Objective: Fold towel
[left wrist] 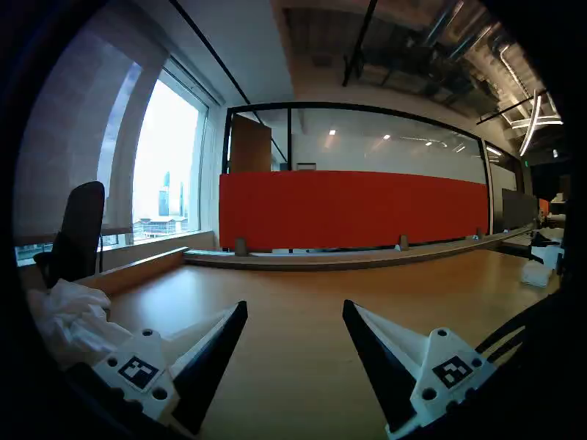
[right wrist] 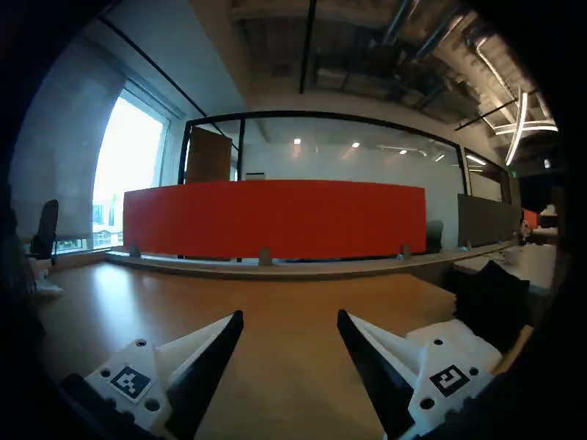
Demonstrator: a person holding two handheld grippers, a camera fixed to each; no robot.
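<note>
towel [left wrist: 70, 319]: white crumpled heap, far left on desk [left wrist: 315, 279], beside left gripper [left wrist: 293, 305]
handling: likely light, soft, floppy; pinch a corner
left gripper: wide, empty
right gripper [right wrist: 290, 314]: wide, empty

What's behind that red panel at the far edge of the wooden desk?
Above the red panel you can see a glass wall and a brown door beyond it. Whatever stands lower down behind the panel is covered by it.

Wooden desk [left wrist: 308, 293], red divider panel [left wrist: 352, 209] along its far edge, black chair [left wrist: 73, 235] by bright window [left wrist: 165, 169], glass wall [left wrist: 381, 139] behind
</note>
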